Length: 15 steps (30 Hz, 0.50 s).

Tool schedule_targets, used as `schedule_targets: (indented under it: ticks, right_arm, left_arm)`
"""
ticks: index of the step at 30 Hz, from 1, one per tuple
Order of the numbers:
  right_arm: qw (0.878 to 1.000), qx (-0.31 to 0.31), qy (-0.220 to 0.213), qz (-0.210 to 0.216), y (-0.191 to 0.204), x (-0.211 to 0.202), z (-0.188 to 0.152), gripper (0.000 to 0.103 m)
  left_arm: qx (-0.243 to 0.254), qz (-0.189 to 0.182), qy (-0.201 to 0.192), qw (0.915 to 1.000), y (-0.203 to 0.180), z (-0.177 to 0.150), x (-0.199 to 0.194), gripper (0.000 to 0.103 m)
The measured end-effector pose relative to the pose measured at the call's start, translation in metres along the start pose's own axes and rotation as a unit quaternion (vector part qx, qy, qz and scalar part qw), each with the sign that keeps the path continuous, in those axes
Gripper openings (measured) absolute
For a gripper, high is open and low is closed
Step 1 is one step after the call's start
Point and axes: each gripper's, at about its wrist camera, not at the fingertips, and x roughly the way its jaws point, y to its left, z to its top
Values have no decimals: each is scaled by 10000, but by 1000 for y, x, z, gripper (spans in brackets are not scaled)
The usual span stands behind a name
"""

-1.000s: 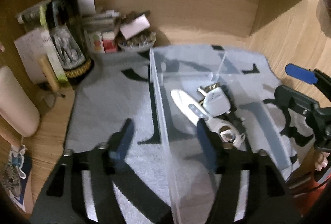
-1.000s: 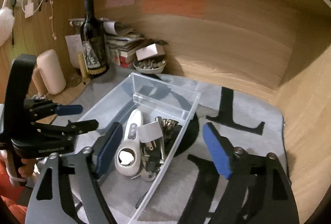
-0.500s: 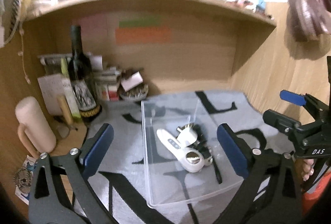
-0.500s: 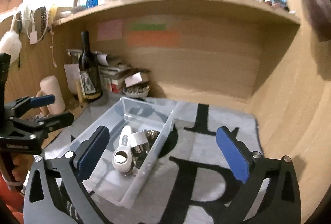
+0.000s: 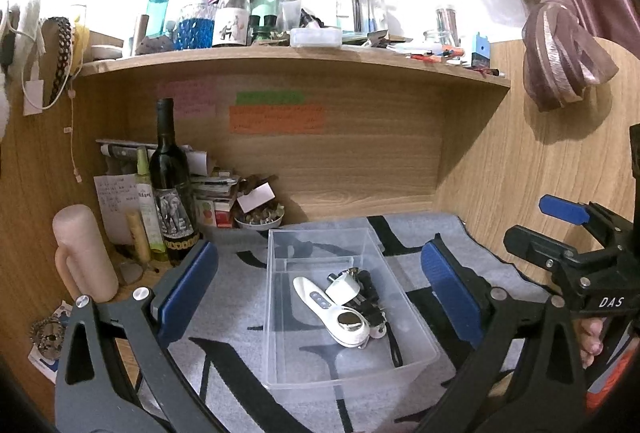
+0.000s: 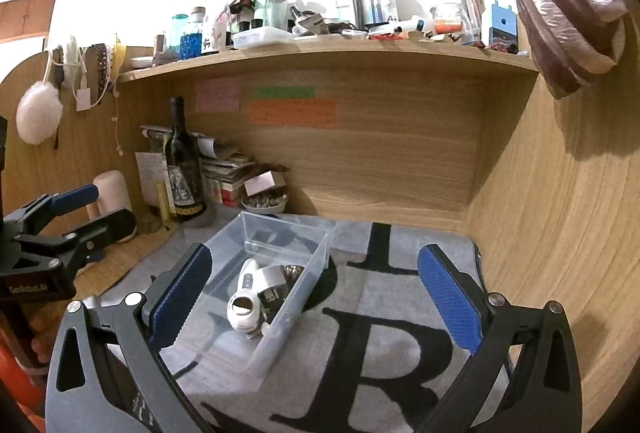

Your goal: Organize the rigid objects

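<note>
A clear plastic bin (image 5: 414, 357) (image 6: 280, 337) lies on a grey mat with black letters. Inside it lie a white handheld device (image 5: 334, 307) (image 6: 244, 297), a white plug (image 5: 344, 285) and dark small items. My left gripper (image 5: 320, 289) hangs open above and in front of the bin, its blue pads wide apart with nothing between them. My right gripper (image 6: 316, 297) is open too, raised over the mat to the right of the bin. Each gripper also shows in the other's view: the right one (image 5: 568, 229) at the right edge, the left one (image 6: 84, 213) at the left edge.
A dark wine bottle (image 5: 170, 189) (image 6: 184, 173), stacked papers, a small bowl (image 5: 260, 219) and a pink cylinder (image 5: 86, 253) crowd the back left corner. Wooden walls close the back and right. A cluttered shelf (image 5: 280, 53) runs overhead. A knotted curtain (image 5: 560, 45) hangs at the right.
Both grippers opened wide, rose and drew back from the bin; the views tilted up, so the shelf top came into sight. The bin and its contents stayed put.
</note>
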Motion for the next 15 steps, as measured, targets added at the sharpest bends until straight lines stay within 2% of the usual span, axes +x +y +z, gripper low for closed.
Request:
schedule_targets:
  ticks: [15]
  right_arm:
    - [10000,39,-60,5,2,-6,-2,103]
  left_arm:
    - [6,-25,-17,10000,-3,-3,-4,103]
